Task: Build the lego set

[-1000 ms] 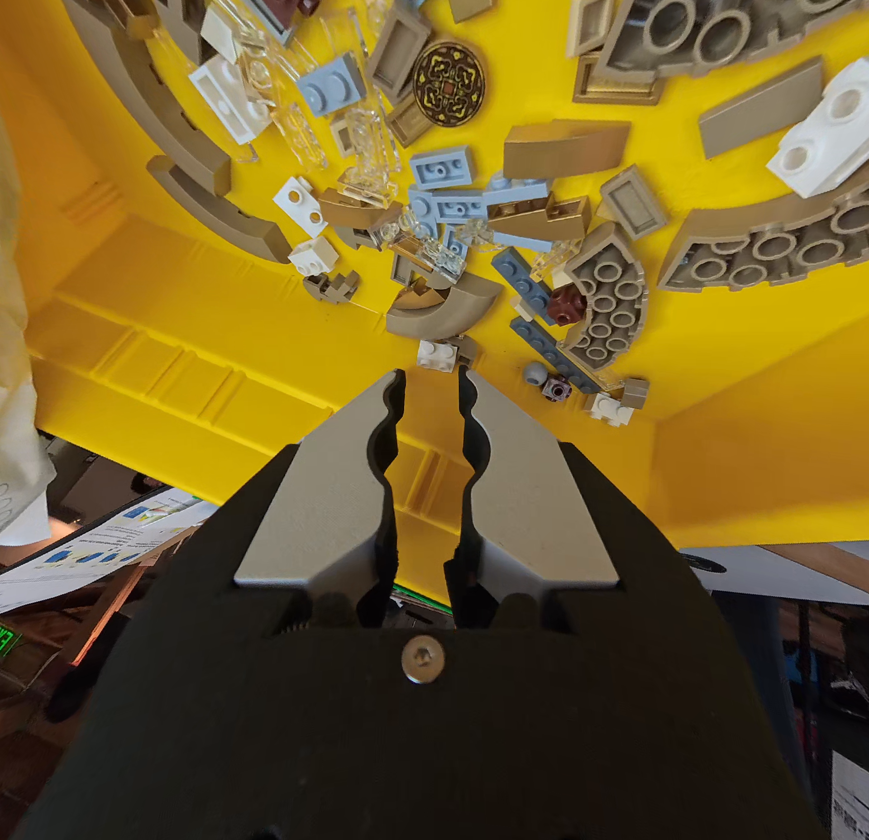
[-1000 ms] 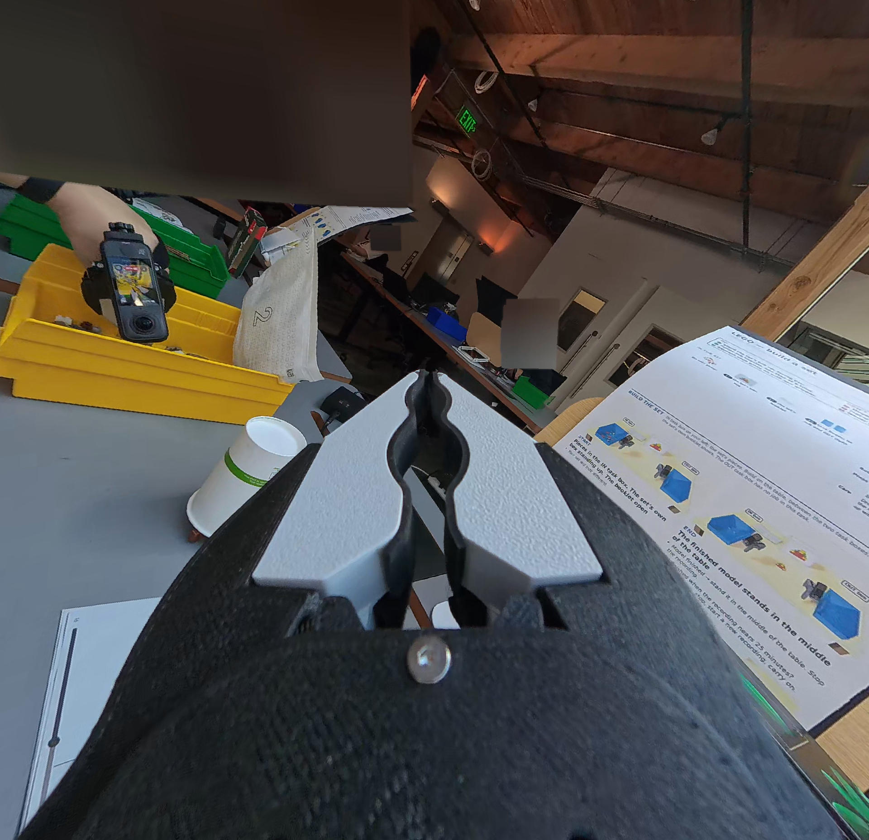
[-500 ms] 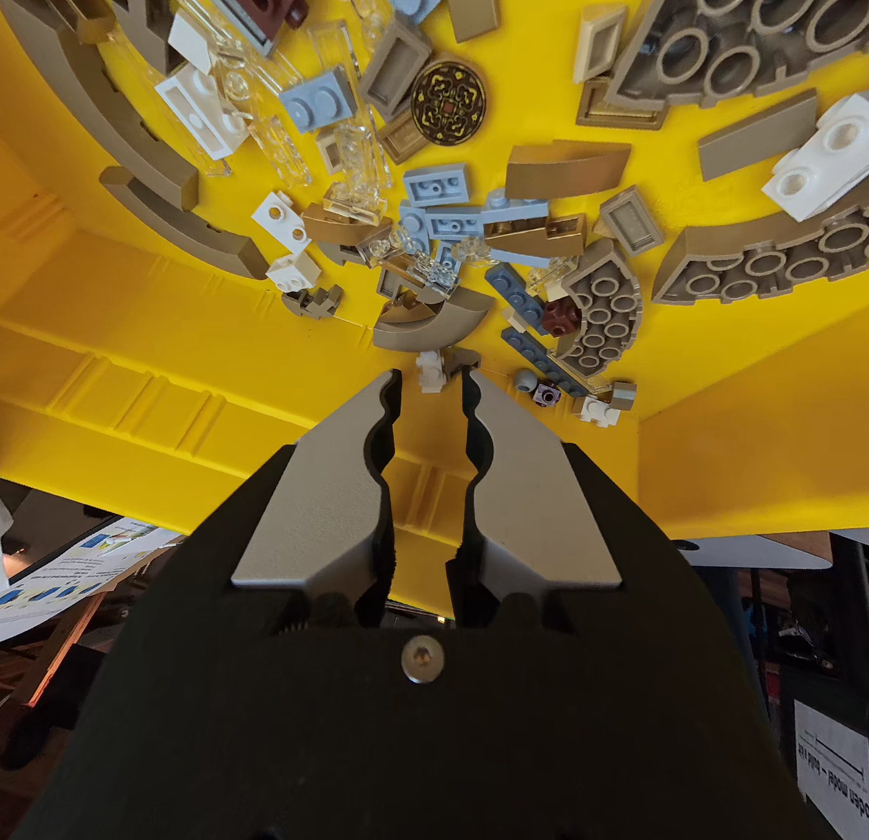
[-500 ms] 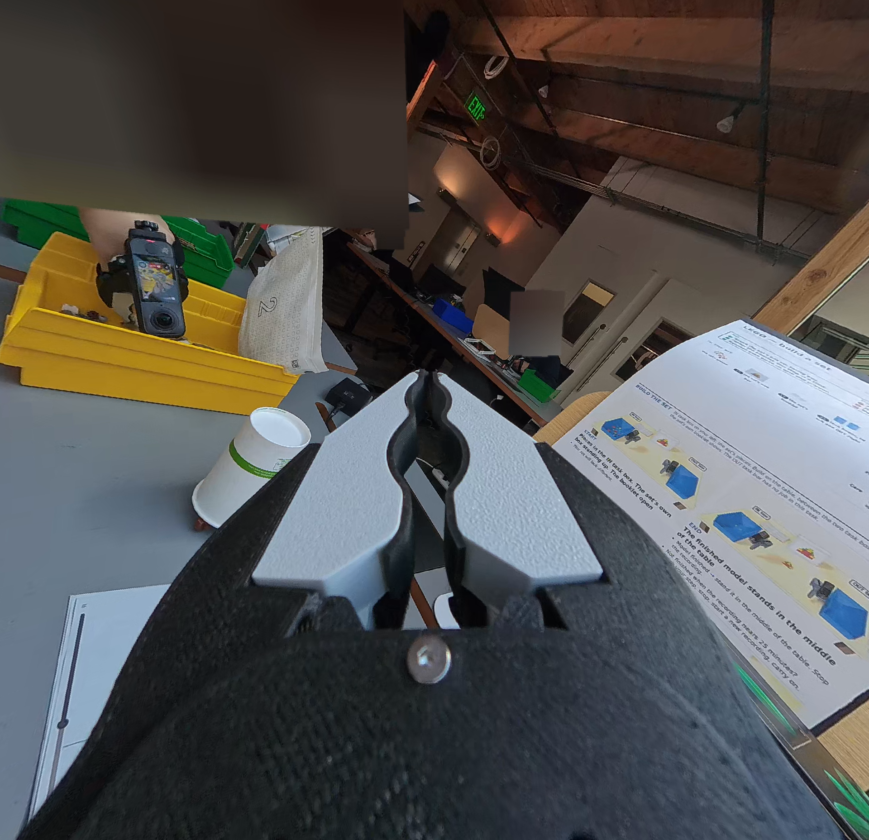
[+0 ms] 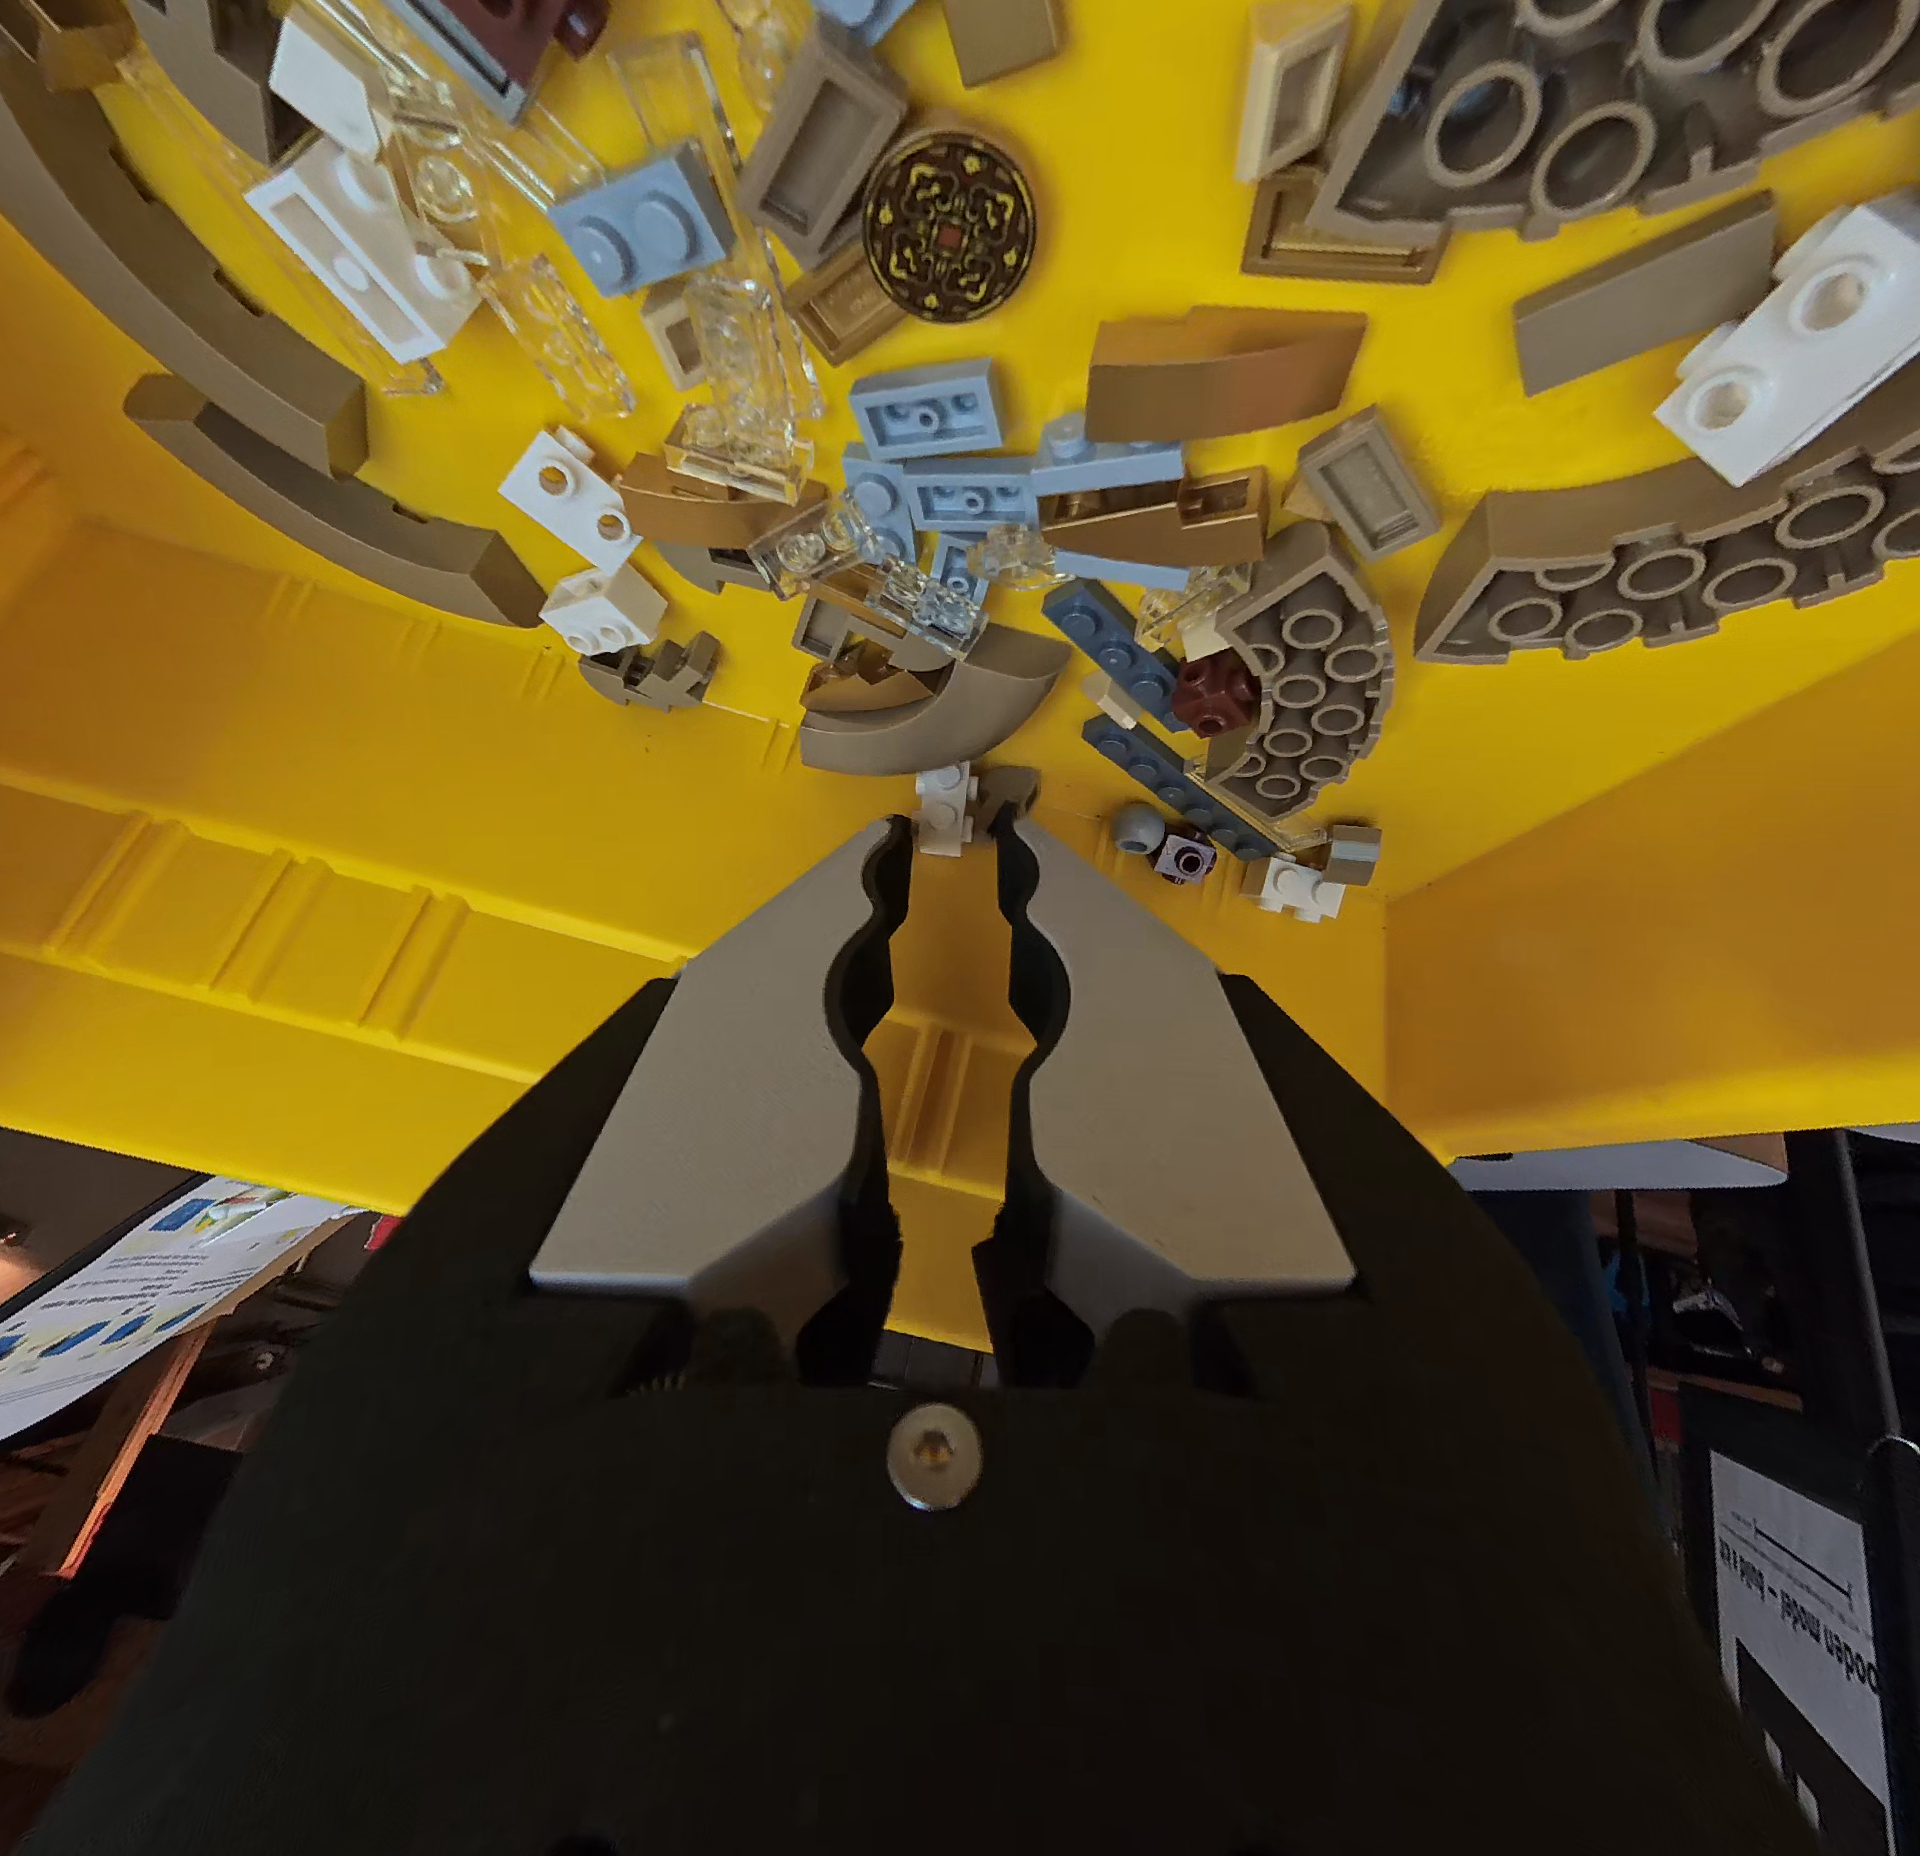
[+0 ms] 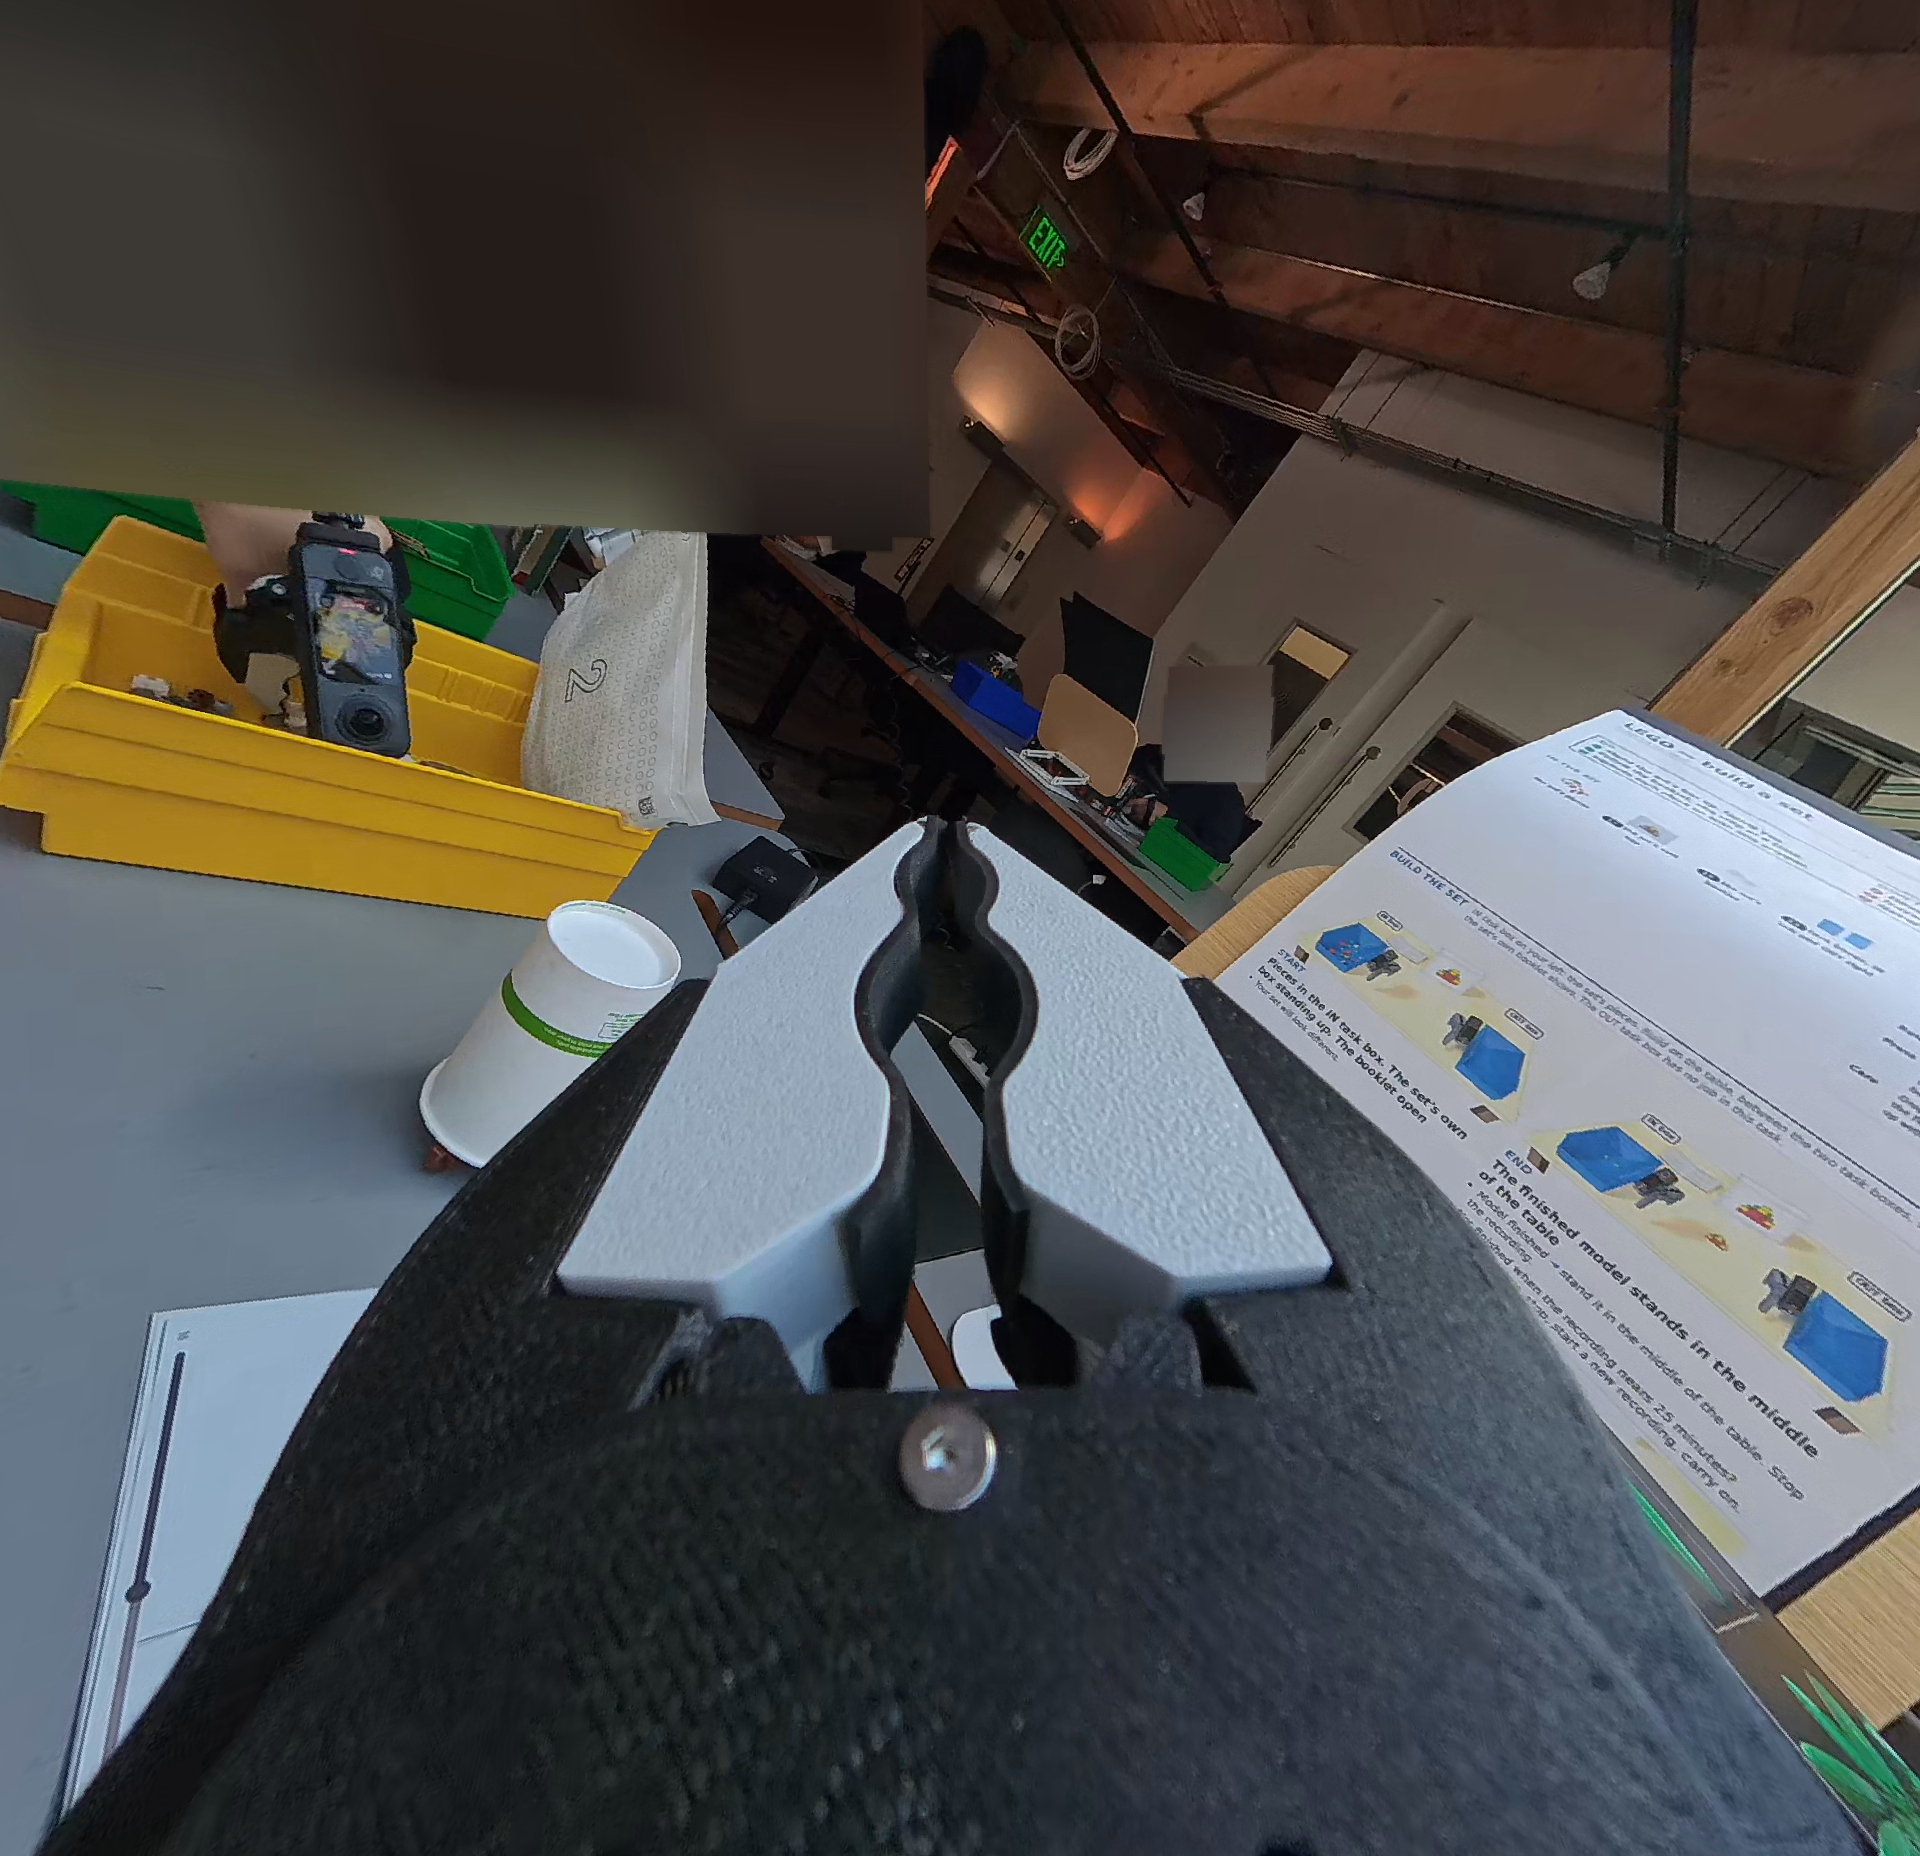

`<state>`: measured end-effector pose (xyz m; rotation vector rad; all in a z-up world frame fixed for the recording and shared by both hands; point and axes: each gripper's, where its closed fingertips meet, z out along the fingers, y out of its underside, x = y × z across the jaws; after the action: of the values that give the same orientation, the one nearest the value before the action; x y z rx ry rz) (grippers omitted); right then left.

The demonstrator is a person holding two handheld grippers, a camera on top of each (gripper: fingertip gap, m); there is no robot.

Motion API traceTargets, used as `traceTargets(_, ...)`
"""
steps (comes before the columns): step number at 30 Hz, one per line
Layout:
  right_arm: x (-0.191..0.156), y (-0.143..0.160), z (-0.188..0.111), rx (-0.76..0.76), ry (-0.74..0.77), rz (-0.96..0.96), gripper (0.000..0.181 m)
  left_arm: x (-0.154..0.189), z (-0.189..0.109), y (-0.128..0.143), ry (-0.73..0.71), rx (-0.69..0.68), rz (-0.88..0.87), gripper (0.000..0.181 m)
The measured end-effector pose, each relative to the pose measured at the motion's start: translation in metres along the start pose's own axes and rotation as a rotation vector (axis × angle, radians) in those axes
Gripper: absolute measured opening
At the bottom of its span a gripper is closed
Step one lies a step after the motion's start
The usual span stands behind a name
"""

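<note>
In the left wrist view a yellow bin (image 5: 312,871) holds many loose lego pieces: tan, gold, blue, white and clear. My left gripper (image 5: 951,835) is open, down inside the bin, its tips on either side of a small white piece (image 5: 945,807) by the near wall. A tan curved piece (image 5: 914,726) lies just beyond it. My right gripper (image 6: 943,830) is shut and empty, raised above the grey table (image 6: 208,1027). The right wrist view also shows the yellow bin (image 6: 312,819) at far left with the left gripper (image 6: 322,643) in it.
An upturned white paper cup (image 6: 540,1037) stands on the table. A printed instruction sheet (image 6: 1610,1079) stands at the right. A white booklet (image 6: 208,1443) lies near the front left. A white bag (image 6: 623,684) sits behind the yellow bin, beside green bins (image 6: 457,580). My hands' fingertips stand some 60 cm from each other.
My left gripper has moved down and forward into the bin until its open tips bracket the small white piece. My right gripper has tilted slightly and stays shut.
</note>
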<state>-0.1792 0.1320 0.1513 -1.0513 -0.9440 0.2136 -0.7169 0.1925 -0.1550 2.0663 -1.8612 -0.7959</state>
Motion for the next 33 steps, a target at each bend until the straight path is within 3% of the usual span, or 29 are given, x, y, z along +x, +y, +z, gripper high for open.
traceTargets(8, 0.005, -0.001, -0.004, 0.003, 0.006, 0.009, 0.000, -0.001, -0.018, 0.009, -0.018, 0.000, -0.062, 0.013)
traceTargets(14, 0.008, -0.006, -0.009, 0.017, 0.016, 0.013, 0.000, -0.011, -0.057, -0.006, -0.160, 0.224, -0.260, 0.013)
traceTargets(20, 0.008, -0.005, -0.011, 0.007, 0.015, 0.010, 0.000, 0.009, -0.034, -0.009, -0.071, 0.241, -0.349, 0.013)
traceTargets(26, 0.009, 0.002, -0.009, -0.013, 0.002, 0.029, 0.000, 0.024, -0.036, -0.035, 0.088, 0.399, -0.539, 0.012)
traceTargets(33, 0.007, 0.010, -0.005, -0.035, -0.011, 0.038, 0.000, 0.026, -0.027, -0.029, 0.085, 0.425, -0.640, 0.012)
